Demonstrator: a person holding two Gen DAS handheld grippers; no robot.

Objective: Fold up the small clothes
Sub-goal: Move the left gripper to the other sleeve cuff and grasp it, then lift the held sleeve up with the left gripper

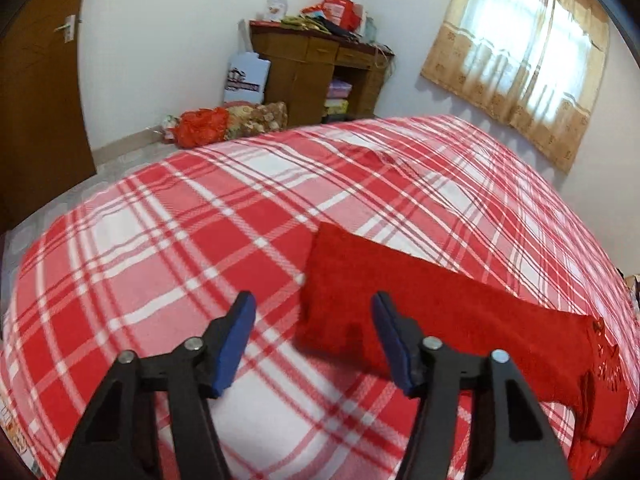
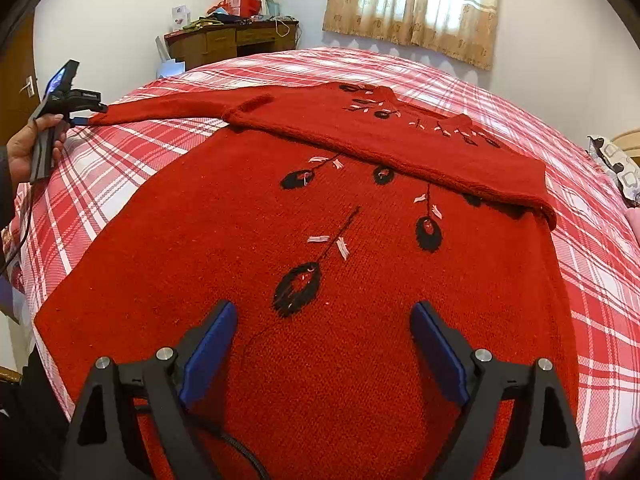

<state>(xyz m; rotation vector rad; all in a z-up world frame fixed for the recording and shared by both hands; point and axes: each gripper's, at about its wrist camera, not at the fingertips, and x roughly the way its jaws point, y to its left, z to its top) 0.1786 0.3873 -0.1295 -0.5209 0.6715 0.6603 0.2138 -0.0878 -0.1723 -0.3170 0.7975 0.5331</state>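
Note:
A red knitted sweater (image 2: 248,240) with black and white flower patterns lies flat on the red and white plaid bed (image 2: 600,280). Its right sleeve is folded across the chest; its left sleeve (image 2: 160,112) stretches out to the left. My left gripper (image 1: 314,312) is open at the cuff end of that sleeve (image 1: 400,280), just above the bed; it also shows in the right wrist view (image 2: 76,118), held by a hand. My right gripper (image 2: 324,316) is open and empty, over the lower part of the sweater.
A wooden desk (image 1: 316,64) piled with things stands against the far wall, with bags (image 1: 224,124) on the floor beside it. A curtained window (image 1: 520,52) is on the right wall. A brown door (image 1: 36,80) is at the left. A pillow (image 2: 616,164) lies at the bed's right edge.

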